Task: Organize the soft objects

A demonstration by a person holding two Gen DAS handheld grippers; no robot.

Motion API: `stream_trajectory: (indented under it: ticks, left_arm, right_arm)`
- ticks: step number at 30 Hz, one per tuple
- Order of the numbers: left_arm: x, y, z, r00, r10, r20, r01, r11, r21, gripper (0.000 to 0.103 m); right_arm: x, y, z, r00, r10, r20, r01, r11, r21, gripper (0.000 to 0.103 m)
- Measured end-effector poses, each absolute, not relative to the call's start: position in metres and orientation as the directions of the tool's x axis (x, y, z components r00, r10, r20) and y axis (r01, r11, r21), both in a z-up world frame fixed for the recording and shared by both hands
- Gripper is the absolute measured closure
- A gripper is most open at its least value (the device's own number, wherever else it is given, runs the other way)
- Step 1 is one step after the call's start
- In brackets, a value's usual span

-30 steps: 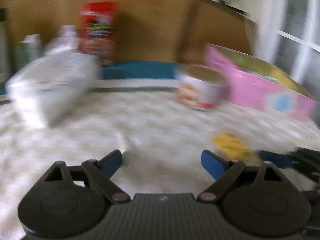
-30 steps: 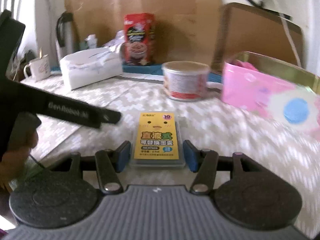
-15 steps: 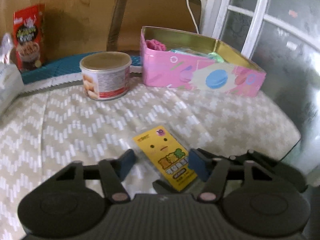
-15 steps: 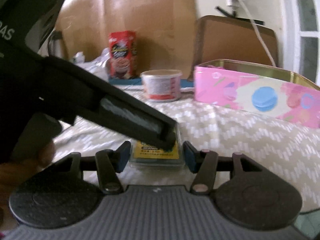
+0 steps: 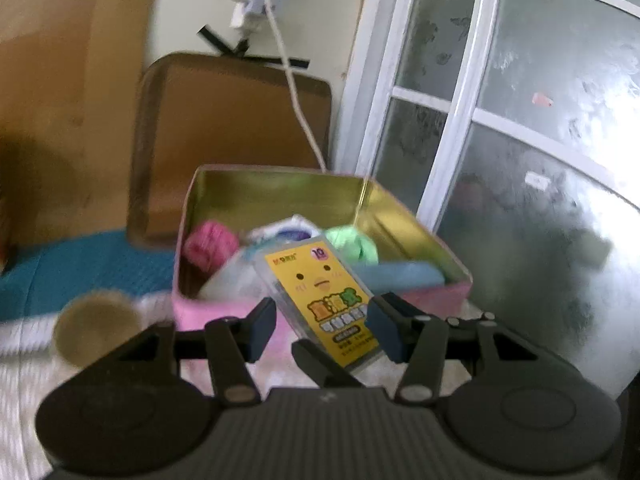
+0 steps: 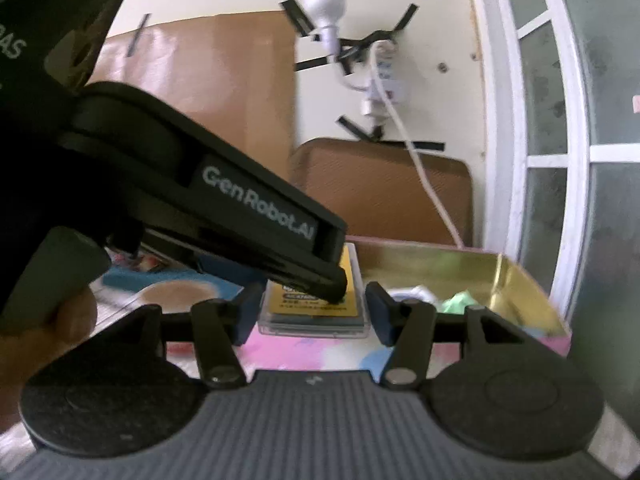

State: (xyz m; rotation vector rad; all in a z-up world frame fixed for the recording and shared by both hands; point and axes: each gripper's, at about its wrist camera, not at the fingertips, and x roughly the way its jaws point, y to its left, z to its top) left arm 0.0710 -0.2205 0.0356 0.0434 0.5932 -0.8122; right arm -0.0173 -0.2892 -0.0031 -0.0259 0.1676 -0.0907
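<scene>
At the far left of your left wrist view, a round can (image 5: pixel 96 330) stands blurred on the counter (image 5: pixel 16 392), with a teal mat (image 5: pixel 80 268) behind it. Just right of it is the pink tin (image 5: pixel 452 292), open, gold inside. It holds a pink ball of yarn (image 5: pixel 208 246), a pale green soft bundle (image 5: pixel 354 242) and a blue folded cloth (image 5: pixel 400 274). Its lid (image 5: pixel 232 140) leans upright against the wall behind, and a white cable (image 5: pixel 296 96) hangs down past it.

Your left gripper (image 5: pixel 320 320) has just been closing its jaws. The yellow pack (image 5: pixel 324 292) in its clear case sits between them, and the pads look pressed on its two long edges. The pack is lifted off the counter, tilted, in front of the tin's near wall and partly over its opening.

In your right wrist view, your left hand (image 6: pixel 60 320) shows at the left edge. The left gripper reaches in from there, its tip over the pack's yellow face. Your right gripper (image 6: pixel 310 316) has its jaws clamped on the same pack, one pad on each side of the clear case. To the right, the tin's gold corner catches the light beside the white-framed window (image 6: pixel 560 152).
</scene>
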Motion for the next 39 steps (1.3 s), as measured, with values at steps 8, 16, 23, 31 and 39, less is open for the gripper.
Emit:
stream_trajectory:
  ticks: [8, 16, 23, 31, 39]
  left_arm:
    - [0.126, -0.272, 0.023, 0.545, -0.635, -0.548, 0.68, 0.717, -0.155, 0.05]
    - [0.14, -0.264, 0.001, 0.588, -0.534, -0.608, 0.589, 0.797, -0.13, 0.04]
    - [0.102, -0.239, 0.011, 0.638, -0.51, -0.577, 0.575, 0.814, -0.084, 0.041]
    - [0.058, -0.2, -0.001, 0.673, -0.455, -0.584, 0.544, 0.838, -0.026, 0.039]
    - [0.024, -0.156, -0.012, 0.684, -0.42, -0.597, 0.52, 0.854, -0.005, 0.035]
  right_arm:
    - [0.043, -0.329, -0.011, 0.961, -0.146, -0.234, 0.151, 0.989, 0.002, 0.041]
    - [0.029, -0.338, -0.03, 0.946, -0.175, -0.271, 0.209, 0.972, 0.102, 0.039]
    - [-0.019, -0.313, -0.025, 0.959, -0.164, -0.229, 0.201, 0.969, 0.147, 0.039]
    - [-0.044, -0.297, -0.034, 0.942, -0.109, -0.317, 0.186, 0.957, 0.224, 0.039]
    - [-0.078, -0.278, -0.036, 0.924, -0.043, -0.38, 0.164, 0.942, 0.293, 0.032]
